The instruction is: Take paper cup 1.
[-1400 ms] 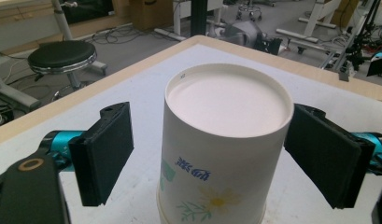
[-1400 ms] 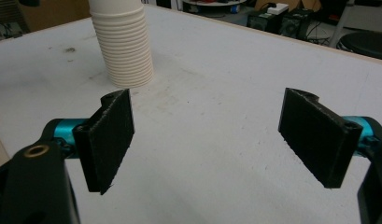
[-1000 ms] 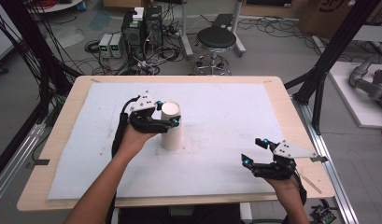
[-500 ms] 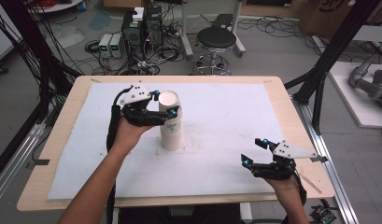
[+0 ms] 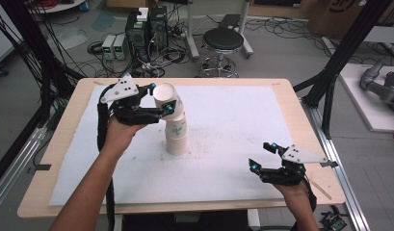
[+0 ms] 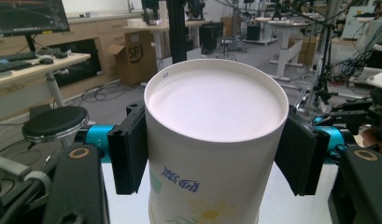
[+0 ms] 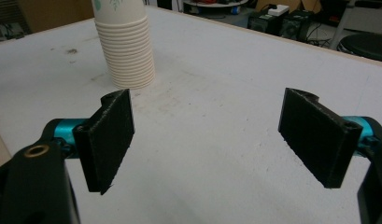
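Observation:
A stack of upside-down paper cups (image 5: 177, 139) stands on the white mat (image 5: 233, 120), left of the middle. My left gripper (image 5: 162, 98) is shut on the top cup (image 5: 164, 93), which is raised and tilted above the stack's lower cups. Its jaws have just been closing with that cup between them. In the left gripper view both black pads (image 6: 130, 149) press the sides of the flower-printed cup (image 6: 216, 140). Near the table's front right, my right gripper (image 5: 262, 156) is open and holds nothing. The right gripper view shows it (image 7: 212, 140) low over the mat, facing the stack (image 7: 128, 51).
The wooden table edge (image 5: 300, 110) frames the mat. Beyond the far edge, a black stool (image 5: 223, 41) and computer cases (image 5: 146, 24) with cables stand on the floor. Black frame posts (image 5: 339, 62) rise at the table's sides.
My left gripper has risen and tilted with the top cup in it, drawing the cup up off the stack. The right gripper has stayed in place.

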`<state>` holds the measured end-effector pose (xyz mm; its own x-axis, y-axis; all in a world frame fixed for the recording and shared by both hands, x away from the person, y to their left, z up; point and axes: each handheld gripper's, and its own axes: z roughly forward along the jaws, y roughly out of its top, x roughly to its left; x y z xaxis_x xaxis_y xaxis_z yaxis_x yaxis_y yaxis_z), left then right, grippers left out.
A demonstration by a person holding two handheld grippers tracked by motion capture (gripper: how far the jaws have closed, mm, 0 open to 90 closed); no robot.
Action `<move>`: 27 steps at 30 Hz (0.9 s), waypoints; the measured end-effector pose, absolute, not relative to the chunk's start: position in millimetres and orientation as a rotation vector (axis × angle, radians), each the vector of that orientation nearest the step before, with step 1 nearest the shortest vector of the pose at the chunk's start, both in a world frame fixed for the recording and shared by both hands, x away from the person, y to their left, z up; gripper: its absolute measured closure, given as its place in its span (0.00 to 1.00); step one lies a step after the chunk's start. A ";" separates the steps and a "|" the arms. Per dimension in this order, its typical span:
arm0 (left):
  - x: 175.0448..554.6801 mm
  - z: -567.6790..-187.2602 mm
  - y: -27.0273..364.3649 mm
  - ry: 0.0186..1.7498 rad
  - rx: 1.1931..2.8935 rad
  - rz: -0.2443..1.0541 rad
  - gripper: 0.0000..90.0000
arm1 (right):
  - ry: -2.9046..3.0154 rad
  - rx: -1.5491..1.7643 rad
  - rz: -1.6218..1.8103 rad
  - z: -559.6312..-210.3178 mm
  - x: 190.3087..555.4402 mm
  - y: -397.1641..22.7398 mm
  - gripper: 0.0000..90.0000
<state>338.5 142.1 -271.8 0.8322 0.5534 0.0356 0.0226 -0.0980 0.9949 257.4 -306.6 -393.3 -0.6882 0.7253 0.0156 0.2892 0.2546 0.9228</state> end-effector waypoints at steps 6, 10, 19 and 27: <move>327.5 -267.7 154.8 0.456 1.603 0.487 0.38 | 2.116 0.923 1.423 -392.9 257.3 -306.4 0.21; 322.4 -270.1 163.9 0.469 1.604 0.497 0.38 | 2.126 0.924 1.421 -393.6 257.5 -304.9 0.21; 314.3 -288.1 183.1 0.516 1.610 0.483 0.38 | 2.154 0.906 1.435 -394.3 260.9 -299.9 0.21; 304.7 -313.6 192.2 0.557 1.632 0.436 0.37 | 2.209 0.876 1.451 -391.1 269.7 -290.6 0.21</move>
<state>304.7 192.2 -313.6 0.8091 0.5866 -0.0348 0.1063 -0.0878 0.9905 269.7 -290.6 -391.1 -0.7451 0.6657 0.0403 0.3014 0.2822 0.9108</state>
